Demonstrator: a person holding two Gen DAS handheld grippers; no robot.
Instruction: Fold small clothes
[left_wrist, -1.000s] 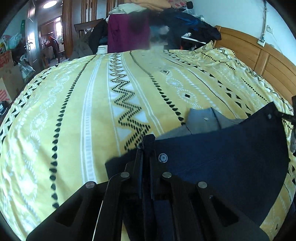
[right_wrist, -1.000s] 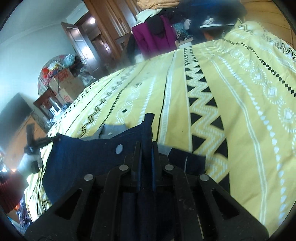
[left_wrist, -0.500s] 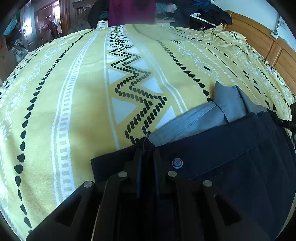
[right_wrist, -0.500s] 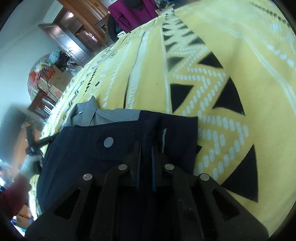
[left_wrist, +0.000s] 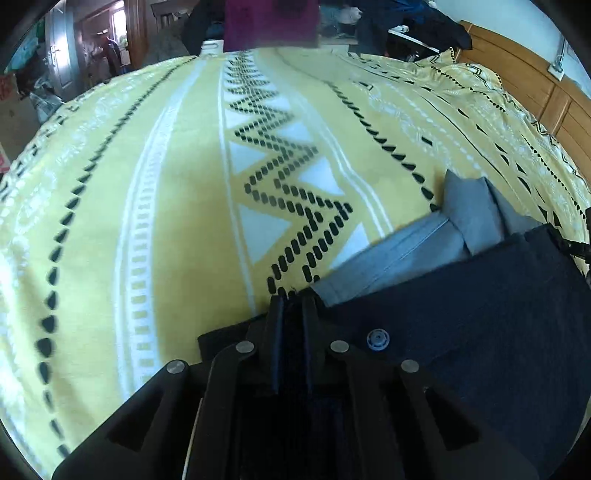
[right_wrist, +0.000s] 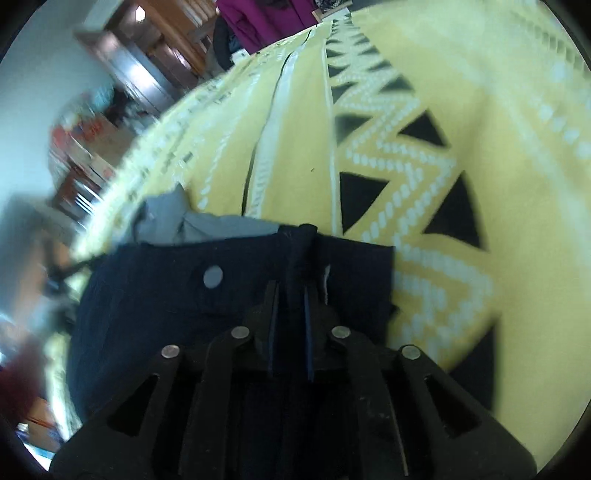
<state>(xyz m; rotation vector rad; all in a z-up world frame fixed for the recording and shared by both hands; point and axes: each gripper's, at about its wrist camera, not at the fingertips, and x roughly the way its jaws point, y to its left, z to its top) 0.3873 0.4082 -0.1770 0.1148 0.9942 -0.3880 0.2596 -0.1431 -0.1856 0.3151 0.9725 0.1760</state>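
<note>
Closest in, the left gripper (left_wrist: 293, 306) is pinched tight on a fold of the dark navy garment (left_wrist: 480, 314), cloth bunched between its narrow jaws right at the garment's top edge. Over in the other view, the right gripper (right_wrist: 295, 258) is clamped the same way on the opposite corner of that edge, with a strip of navy fabric standing up between its fingers (right_wrist: 271, 295). The navy garment (right_wrist: 147, 295) lies spread flat on the yellow patterned bedspread (left_wrist: 147, 184), a round snap button (left_wrist: 378, 338) showing just beside the left gripper's hold. Just beyond the navy edge, a grey garment (left_wrist: 424, 240) pokes out from underneath, its folded corner pointing up the bed. Further on, the bedspread (right_wrist: 443, 110) runs away in black zigzags and white stripes. At the far end, a purple piece of clothing (left_wrist: 271, 22) hangs past the bed, with a wooden headboard (left_wrist: 517, 81) off to the right and a wooden doorway (right_wrist: 147, 55), blurred, on the left.
</note>
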